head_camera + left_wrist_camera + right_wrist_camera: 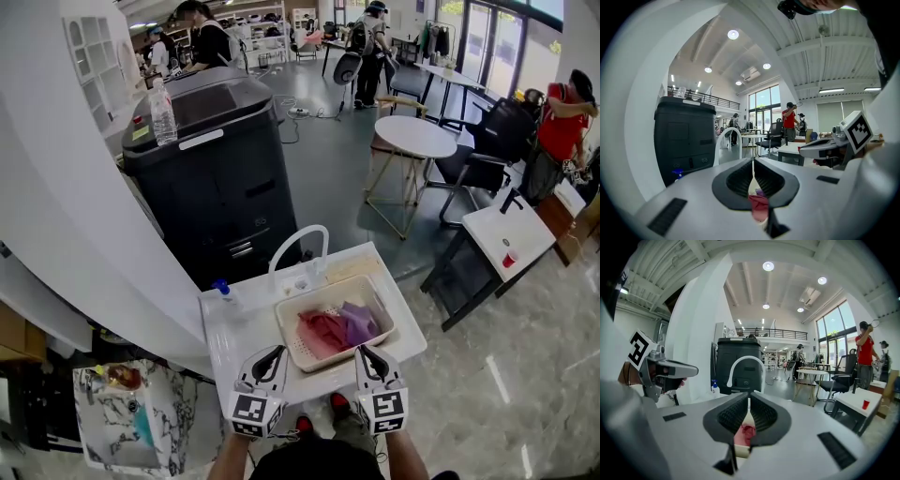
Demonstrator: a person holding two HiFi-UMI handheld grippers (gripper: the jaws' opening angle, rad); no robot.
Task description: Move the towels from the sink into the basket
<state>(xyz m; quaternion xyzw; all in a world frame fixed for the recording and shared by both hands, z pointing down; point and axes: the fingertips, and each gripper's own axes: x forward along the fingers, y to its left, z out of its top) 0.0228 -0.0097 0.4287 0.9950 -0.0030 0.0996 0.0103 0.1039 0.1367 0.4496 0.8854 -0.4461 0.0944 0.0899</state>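
Note:
A pink towel (pixel 322 331) and a purple towel (pixel 359 322) lie crumpled in a beige perforated basket (pixel 292 323) set in the white sink counter (pixel 234 328). My left gripper (pixel 273 355) and right gripper (pixel 365 354) hover side by side over the counter's front edge, just short of the basket, both shut and holding nothing. In the left gripper view the jaws (pixel 753 161) meet at the tip, with the pink towel (pixel 758 204) showing below them. In the right gripper view the jaws (pixel 749 401) are likewise shut, with the pink towel (pixel 745 433) beneath.
A white arched faucet (pixel 300 246) and a blue-capped bottle (pixel 222 290) stand at the counter's back. Behind is a tall black bin (pixel 211 169) with a water bottle (pixel 163 112) on top. A white curved wall (pixel 56 216) runs left; a round table (pixel 412 136) and people stand beyond.

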